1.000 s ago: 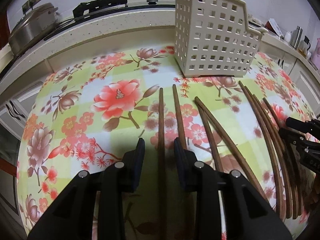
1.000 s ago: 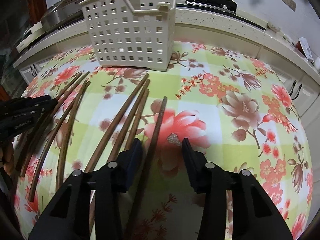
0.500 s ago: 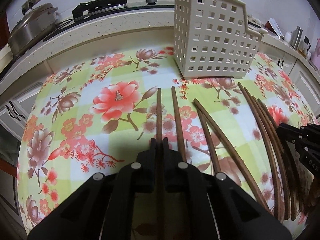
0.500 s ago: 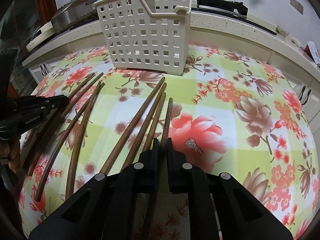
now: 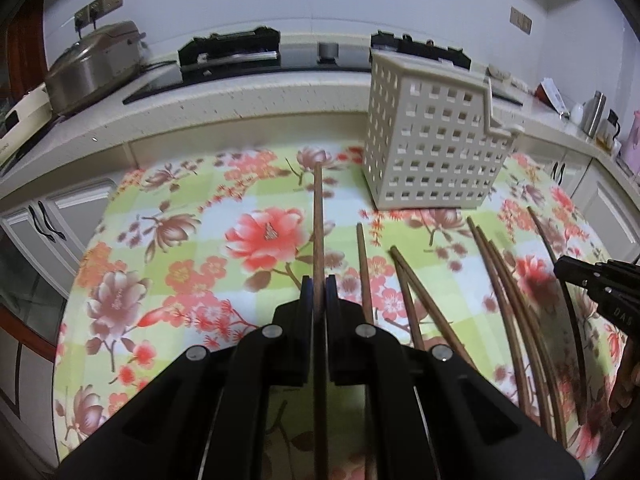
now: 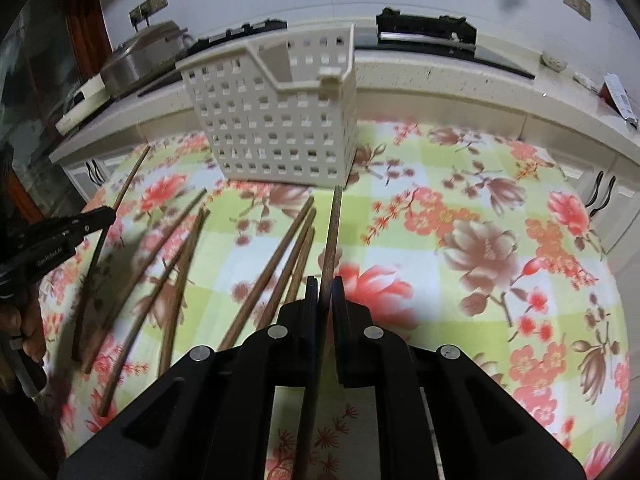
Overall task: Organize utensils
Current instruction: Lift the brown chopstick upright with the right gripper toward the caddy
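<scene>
Several brown wooden chopsticks [image 5: 416,304] lie on a floral tablecloth [image 5: 192,240]. My left gripper [image 5: 319,286] is shut on one chopstick [image 5: 318,216], lifted off the cloth and pointing away toward the counter. My right gripper [image 6: 325,286] is shut on another chopstick [image 6: 333,232], raised, its tip near the cream perforated utensil basket [image 6: 276,120]. That basket [image 5: 432,136] stands upright at the far side of the table. In the left wrist view the right gripper [image 5: 560,266] shows at the right edge; in the right wrist view the left gripper [image 6: 110,213] shows at the left edge.
Behind the table runs a speckled counter [image 5: 240,96] with a rice cooker [image 5: 92,68] and a black stove [image 5: 228,52]. White cabinets [image 5: 48,224] stand below it. A hand [image 6: 24,324] shows at the left edge. More loose chopsticks [image 6: 176,264] lie left of centre.
Both grippers went from open around a chopstick to shut on it. Both then rose, lifting their chopsticks off the cloth; the basket now looks farther and lower in view.
</scene>
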Available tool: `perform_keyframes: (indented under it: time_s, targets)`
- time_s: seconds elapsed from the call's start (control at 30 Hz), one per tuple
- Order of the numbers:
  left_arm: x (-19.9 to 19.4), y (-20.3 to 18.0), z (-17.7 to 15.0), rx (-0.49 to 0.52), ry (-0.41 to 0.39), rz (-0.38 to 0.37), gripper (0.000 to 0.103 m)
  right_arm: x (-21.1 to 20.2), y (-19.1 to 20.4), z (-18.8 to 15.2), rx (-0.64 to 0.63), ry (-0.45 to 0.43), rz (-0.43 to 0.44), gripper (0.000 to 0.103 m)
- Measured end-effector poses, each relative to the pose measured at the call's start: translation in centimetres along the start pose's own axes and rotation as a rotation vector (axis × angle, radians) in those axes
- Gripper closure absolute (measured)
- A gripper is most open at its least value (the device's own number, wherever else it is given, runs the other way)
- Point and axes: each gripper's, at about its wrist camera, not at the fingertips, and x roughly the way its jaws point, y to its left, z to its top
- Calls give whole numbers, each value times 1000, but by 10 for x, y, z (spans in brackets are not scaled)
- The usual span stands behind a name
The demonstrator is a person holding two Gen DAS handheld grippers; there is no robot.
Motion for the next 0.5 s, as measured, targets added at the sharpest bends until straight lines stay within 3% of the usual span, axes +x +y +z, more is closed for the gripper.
perform_keyframes:
  time_s: [0.33,0.5]
  targets:
    - [-38,3,6,-17,-82,2,97,-42,2,14,-12,-88,5,94]
    - [-41,3,2,-19,-79,7,97,-35,-4,6,0,-36,-13,94]
